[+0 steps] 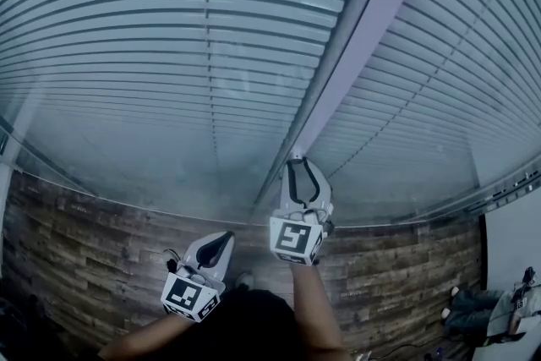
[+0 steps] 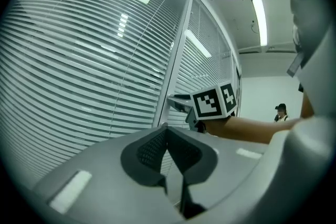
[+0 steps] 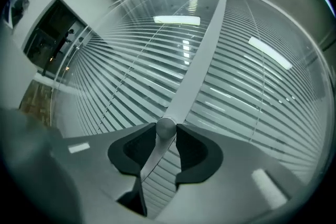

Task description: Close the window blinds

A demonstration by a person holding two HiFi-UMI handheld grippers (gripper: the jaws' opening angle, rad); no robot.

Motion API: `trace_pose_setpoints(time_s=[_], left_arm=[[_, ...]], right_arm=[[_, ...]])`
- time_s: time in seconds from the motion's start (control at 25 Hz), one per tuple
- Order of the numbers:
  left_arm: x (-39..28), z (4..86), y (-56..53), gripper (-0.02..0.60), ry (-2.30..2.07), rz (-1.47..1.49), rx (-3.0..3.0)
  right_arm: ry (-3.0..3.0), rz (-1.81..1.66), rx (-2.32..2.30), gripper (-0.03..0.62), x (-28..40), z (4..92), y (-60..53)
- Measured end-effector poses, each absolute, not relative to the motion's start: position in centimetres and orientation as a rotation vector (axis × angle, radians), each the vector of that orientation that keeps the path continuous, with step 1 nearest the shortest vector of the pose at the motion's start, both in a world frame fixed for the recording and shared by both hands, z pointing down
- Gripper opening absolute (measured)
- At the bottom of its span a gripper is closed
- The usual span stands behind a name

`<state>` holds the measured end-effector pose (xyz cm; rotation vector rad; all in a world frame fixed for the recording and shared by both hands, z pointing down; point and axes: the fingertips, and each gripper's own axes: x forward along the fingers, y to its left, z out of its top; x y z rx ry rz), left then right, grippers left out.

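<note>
Pale grey horizontal slatted window blinds [image 1: 169, 30]: slats tilted, thin gaps seen between them; closing judged under way, not finished. Small grey round knob [image 3: 166, 127] at white frame post [image 1: 363, 38] is clamped between right gripper [image 1: 297, 163] fingertips. Left gripper [image 2: 167, 131] is clenched, empty, held short of blinds.

In the head view the blinds [image 1: 169, 30] run off the top and both sides. The bottom edge cuts the left forearm [image 1: 139, 344] and right forearm [image 1: 314, 313]. Clutter [image 1: 473, 304] at lower right is too small to name. At mid right of the left gripper view, a far person [image 2: 282, 112] is tiny. In the right gripper view, the knob [image 3: 166, 127] hides its own mount.
</note>
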<state>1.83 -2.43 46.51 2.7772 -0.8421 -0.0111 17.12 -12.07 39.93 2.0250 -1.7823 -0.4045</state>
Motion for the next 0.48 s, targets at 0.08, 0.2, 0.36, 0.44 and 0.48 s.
trace_pose_setpoints(time_s=[0.08, 0.2, 0.36, 0.44, 0.48], left_arm=[[2.1, 46.5, -2.4, 0.000, -0.826, -0.008, 2.776], [2.5, 46.7, -2.1, 0.000, -0.802, 0.000, 2.779], [3.0, 46.7, -1.7, 0.000, -0.783, 0.007, 2.792], [3.1, 46.8, -1.9, 0.000, -0.786, 0.012, 2.787], [3.1, 46.9, -2.0, 0.000, -0.793, 0.013, 2.783]], right_arm=[[-1.732, -0.445, 1.988, 0.124, 17.1, 39.7, -12.1], [-1.696, -0.447, 1.982, 0.127, 17.0, 39.8, -12.1], [-1.837, -0.303, 2.082, 0.138, 17.1, 40.0, -11.7], [-1.906, -0.251, 2.099, 0.149, 16.9, 39.9, -11.7], [-1.925, -0.234, 2.106, 0.151, 16.8, 39.9, -11.7]])
